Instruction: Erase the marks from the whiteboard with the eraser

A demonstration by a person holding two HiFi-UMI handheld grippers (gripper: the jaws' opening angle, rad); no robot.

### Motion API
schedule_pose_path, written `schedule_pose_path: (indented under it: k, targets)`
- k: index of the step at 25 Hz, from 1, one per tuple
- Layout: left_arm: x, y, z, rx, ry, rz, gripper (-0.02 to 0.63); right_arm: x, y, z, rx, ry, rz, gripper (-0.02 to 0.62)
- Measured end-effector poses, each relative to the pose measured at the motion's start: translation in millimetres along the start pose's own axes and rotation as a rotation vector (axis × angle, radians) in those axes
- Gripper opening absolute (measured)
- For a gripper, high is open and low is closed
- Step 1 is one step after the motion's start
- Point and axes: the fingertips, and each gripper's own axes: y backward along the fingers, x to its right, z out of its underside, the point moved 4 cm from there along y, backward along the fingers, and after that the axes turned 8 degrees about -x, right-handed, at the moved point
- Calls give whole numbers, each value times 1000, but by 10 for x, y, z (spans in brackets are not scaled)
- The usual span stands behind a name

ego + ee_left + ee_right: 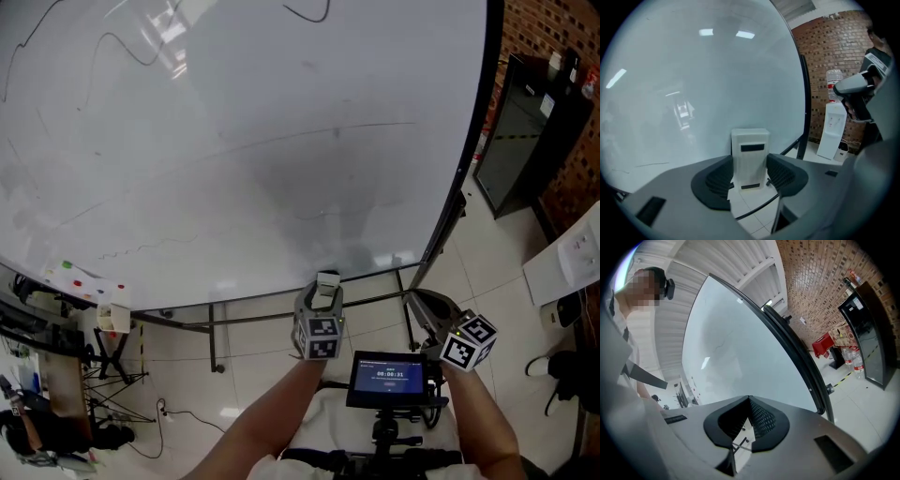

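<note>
The whiteboard (244, 141) fills most of the head view. It bears a thin black squiggle (122, 42) at the top left, a dark curve (309, 14) at the top edge and a faint wavy line (141, 248) low down. My left gripper (750, 169) is shut on a white block eraser (750, 157), which stands upright between the pads. In the head view the eraser (327, 281) sits just below the board's bottom edge, apart from the marks. My right gripper (747, 400) has its jaws together at the tips with nothing between them; its marker cube (469, 339) is low on the right.
The board's black stand legs (412, 281) run down to the tiled floor. A black cabinet (525, 131) stands by the brick wall at right, and a white water dispenser (832, 131) stands beyond the board. A small screen (389, 378) is mounted between my arms. Clutter (56, 375) lies at the lower left.
</note>
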Motion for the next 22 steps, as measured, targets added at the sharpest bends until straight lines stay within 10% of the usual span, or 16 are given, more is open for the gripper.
schedule_pose_path:
  k: [11,22]
  targets:
    - [1002,-440,-254,-36,-87,250,261,95,349,27,11,-13,73,20]
    - [381,410,-121,120,-12,332,261,-196,-102,70,-16,7,-20,20]
